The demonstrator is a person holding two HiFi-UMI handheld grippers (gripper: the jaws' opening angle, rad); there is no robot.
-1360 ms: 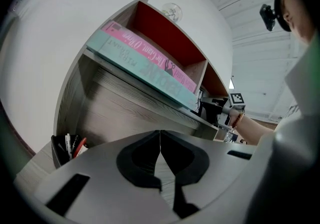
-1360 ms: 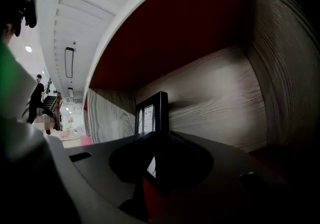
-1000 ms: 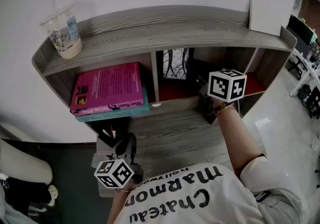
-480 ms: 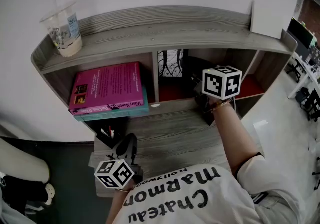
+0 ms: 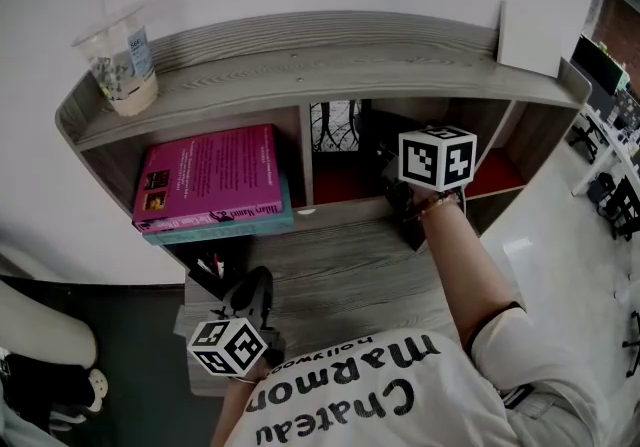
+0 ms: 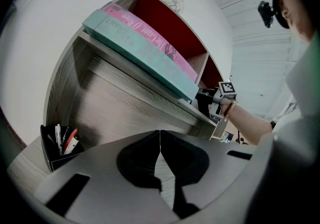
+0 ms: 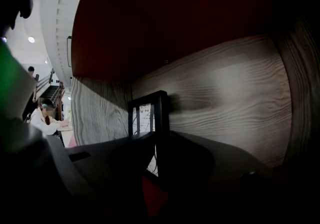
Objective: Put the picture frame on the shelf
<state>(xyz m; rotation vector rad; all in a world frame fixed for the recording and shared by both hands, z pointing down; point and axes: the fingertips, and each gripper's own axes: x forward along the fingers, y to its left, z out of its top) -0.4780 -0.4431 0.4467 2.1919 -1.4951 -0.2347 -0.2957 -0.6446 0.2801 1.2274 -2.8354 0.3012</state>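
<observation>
Pink book lies in the shelf's left compartment. The left hand-held gripper hovers over the bench, jaws pressed together, empty. The picture frame stands upright in the middle compartment, between the right hand-held gripper's opening jaws.

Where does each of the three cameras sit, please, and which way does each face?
Head view: on the head, steeply down at the shelf; left gripper, right gripper, right arm show.
Left gripper view: low by the desk, up along shut jaws at the books; right arm shows.
Right gripper view: inside the shelf, along opening jaws, frame between them.
Shared: the frame, in head and right gripper views.
</observation>
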